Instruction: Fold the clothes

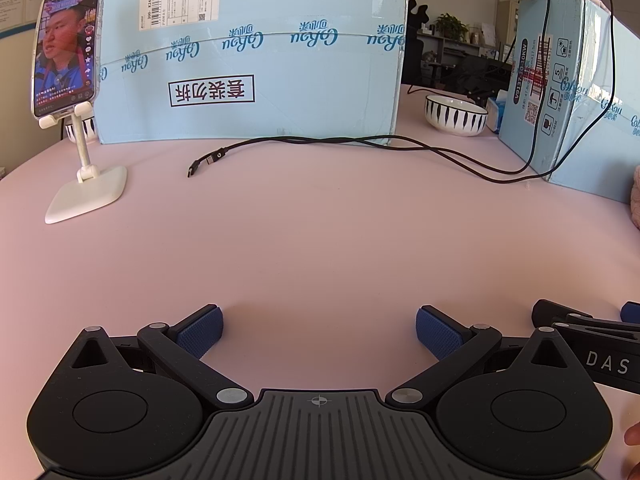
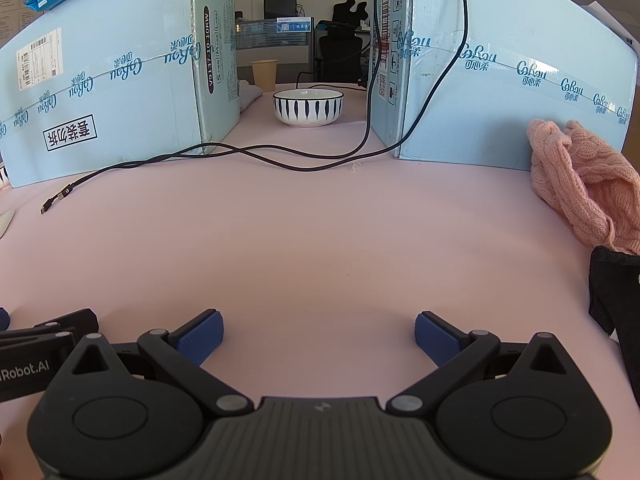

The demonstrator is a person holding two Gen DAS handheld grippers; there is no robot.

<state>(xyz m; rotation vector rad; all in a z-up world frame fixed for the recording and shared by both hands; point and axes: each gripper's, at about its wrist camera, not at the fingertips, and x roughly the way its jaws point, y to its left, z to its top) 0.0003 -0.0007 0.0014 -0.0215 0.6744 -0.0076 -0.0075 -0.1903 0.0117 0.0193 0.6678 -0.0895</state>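
Observation:
A crumpled pink knit garment [image 2: 580, 184] lies at the right against a blue box; its edge just shows in the left wrist view [image 1: 635, 196]. A black garment [image 2: 616, 304] lies in front of it at the right edge. My left gripper [image 1: 319, 334] is open and empty above the pink table [image 1: 320, 232]. My right gripper [image 2: 319, 338] is open and empty, left of both garments. Each gripper shows at the edge of the other's view, side by side.
Two large light-blue boxes [image 1: 248, 52] [image 2: 500, 80] stand at the back. A striped bowl [image 2: 308, 107] sits between them. A black USB cable [image 1: 360, 144] trails across the table. A phone on a white stand [image 1: 80, 120] is at the left. A paper cup [image 2: 264, 74] is far back.

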